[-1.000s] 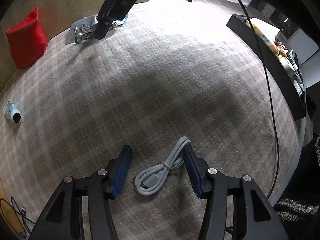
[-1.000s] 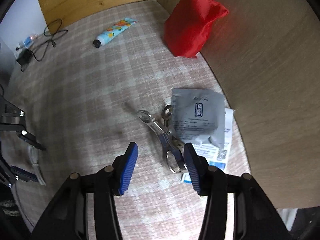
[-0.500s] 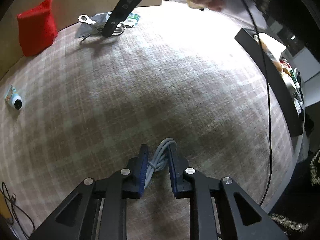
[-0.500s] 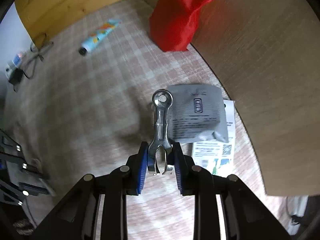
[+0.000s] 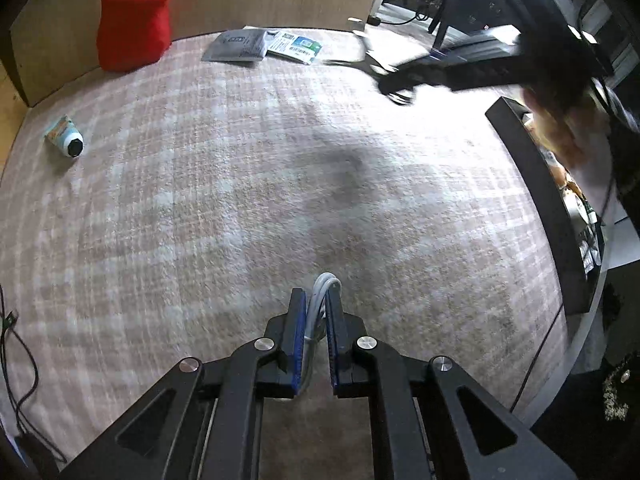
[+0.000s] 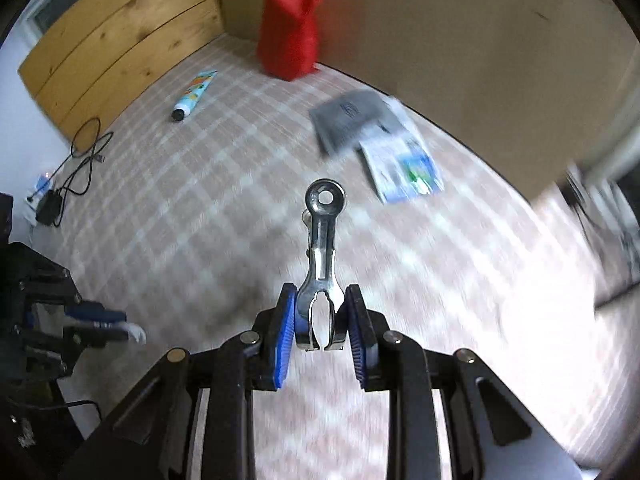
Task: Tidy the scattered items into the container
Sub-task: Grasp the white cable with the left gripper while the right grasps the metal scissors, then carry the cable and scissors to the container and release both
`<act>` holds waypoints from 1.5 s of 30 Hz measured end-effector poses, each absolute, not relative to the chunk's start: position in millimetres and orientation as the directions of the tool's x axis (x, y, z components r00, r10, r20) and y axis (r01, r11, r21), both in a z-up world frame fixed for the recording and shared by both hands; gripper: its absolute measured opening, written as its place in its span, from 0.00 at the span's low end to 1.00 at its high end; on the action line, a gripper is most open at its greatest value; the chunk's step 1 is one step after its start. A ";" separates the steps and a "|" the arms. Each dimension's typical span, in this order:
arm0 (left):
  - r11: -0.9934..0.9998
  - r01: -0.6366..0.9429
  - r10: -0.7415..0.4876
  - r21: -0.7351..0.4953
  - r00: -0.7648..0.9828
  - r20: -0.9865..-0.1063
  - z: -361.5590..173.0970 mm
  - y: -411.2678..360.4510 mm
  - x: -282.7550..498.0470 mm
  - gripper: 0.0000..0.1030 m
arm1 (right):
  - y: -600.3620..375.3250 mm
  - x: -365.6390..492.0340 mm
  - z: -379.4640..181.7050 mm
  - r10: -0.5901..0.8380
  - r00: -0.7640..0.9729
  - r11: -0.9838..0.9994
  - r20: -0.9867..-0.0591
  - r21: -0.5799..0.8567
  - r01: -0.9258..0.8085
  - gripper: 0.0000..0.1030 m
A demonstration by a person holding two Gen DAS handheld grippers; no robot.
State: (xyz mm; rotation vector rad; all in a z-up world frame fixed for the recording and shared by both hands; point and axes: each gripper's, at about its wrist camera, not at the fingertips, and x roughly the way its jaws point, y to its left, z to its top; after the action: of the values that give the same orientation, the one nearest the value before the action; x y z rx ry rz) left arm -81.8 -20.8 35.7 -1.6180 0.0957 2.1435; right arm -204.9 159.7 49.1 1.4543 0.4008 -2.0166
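Carpet [image 5: 224, 184], plaid weave in pink, beige and pale grey, low pile, covers the whole floor; a dark shadow patch sits mid-floor. Wood-grain panel [image 6: 460, 32] closes the far side, and knotty plank boards [image 6: 116, 44] meet it at a corner.

Red fabric pouch [image 5: 134, 22], soft and slumped, stands against the panel. Grey foil sachet [image 5: 236, 46] lies flat near the panel, with a printed leaflet [image 5: 296, 46] just beside it, edges overlapping. Tube [image 6: 194, 96] with a black cap and colourful print lies well apart from them on the carpet. Black cord [image 6: 86, 160] loops at the carpet edge.

Left tongs [image 5: 316, 308] are clamped narrow on a grey cable [image 5: 323, 286], its looped end poking out past the blue ribbed pads. Right tongs [image 6: 321, 312] pinch shiny metal nail clippers [image 6: 322, 248], lever end sticking forward, lifted clear of the carpet.

Dark container [image 5: 548, 208] is at the carpet's right edge, cut off, contents too blurred to name. Right side of both views is motion-smeared; a hand [image 5: 560, 132] there is a blur.
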 end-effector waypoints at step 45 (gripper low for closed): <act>-0.572 -0.778 0.580 -0.262 -0.157 -0.799 170.6 393.9 -28.4 0.48 | 637.3 67.2 131.1 0.145 -0.428 -0.970 -0.892 -0.043 -0.239 0.45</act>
State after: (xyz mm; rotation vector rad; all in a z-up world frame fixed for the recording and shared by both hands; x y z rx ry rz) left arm -28.4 393.9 170.6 -1.1547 0.2615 1.8622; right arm 67.2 637.3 131.1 1.7730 -0.1533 -2.8615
